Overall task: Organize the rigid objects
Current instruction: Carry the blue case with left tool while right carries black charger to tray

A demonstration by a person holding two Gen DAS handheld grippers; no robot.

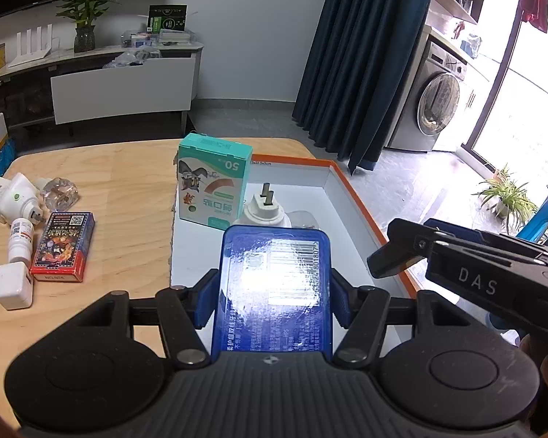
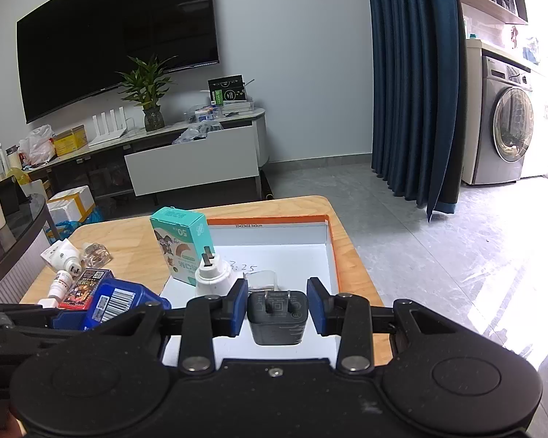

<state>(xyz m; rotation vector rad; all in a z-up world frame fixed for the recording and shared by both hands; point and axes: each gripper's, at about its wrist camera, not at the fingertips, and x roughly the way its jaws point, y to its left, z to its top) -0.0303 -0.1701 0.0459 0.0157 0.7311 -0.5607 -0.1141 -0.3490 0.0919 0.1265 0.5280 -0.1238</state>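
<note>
- My left tool (image 1: 274,292) was closed on a glossy blue flat plastic box with a barcode (image 1: 274,284), both blue pads (image 1: 205,301) pressed to its long sides, holding it above the near part of the white cardboard tray with the orange rim (image 1: 350,186).
- My right tool (image 2: 277,306) was drawn in around a small black plug-in charger cube (image 2: 277,315), prongs facing away; I could see thin gaps at the pads, so I judged the hold light.
- In the tray stood a teal and white carton (image 1: 213,186), a white round plug adapter (image 1: 265,210) and a clear plastic piece (image 2: 263,279).
- On the wooden worktop (image 1: 128,189), well apart to the left, a red card box (image 1: 64,246), a white bottle (image 1: 20,242) and a white charger cube (image 1: 11,288) lay unsorted.
- Risks, as I judged them: the slick blue box could slide out forward; the charger could twist loose; the two tools, close together, could collide; lowering either could topple the adapter.
</note>
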